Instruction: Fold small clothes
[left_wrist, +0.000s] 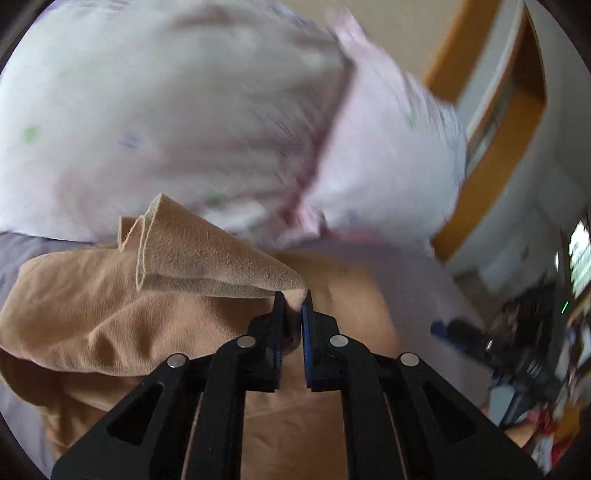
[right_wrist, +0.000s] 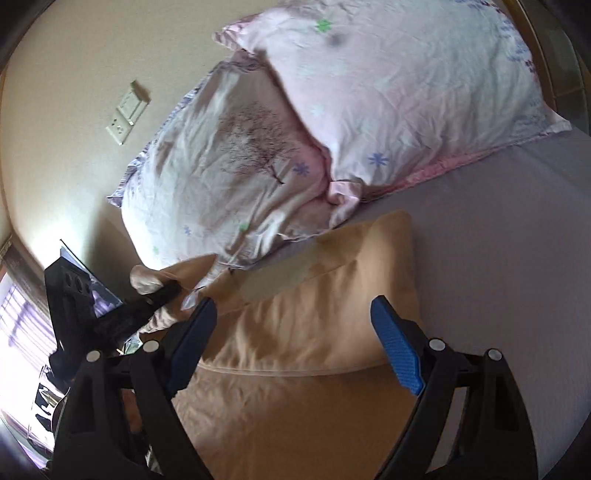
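Observation:
A tan soft garment (left_wrist: 110, 314) lies on the bed. My left gripper (left_wrist: 294, 299) is shut on a corner of it, and the pinched flap stands up in a cone to the left of the fingers. In the right wrist view the same garment (right_wrist: 295, 332) lies partly folded on the grey sheet (right_wrist: 498, 240). My right gripper (right_wrist: 295, 332) is open above it, one blue pad (right_wrist: 397, 343) on each side, nothing between them. The left gripper (right_wrist: 162, 291) shows there at the left, holding the garment's far corner.
Two pink-white flowered pillows (right_wrist: 388, 81) (right_wrist: 229, 166) lie at the head of the bed against a cream wall with a socket plate (right_wrist: 125, 114). A wooden frame (left_wrist: 491, 166) stands right of the bed. Dark clutter (left_wrist: 535, 332) sits at the far right.

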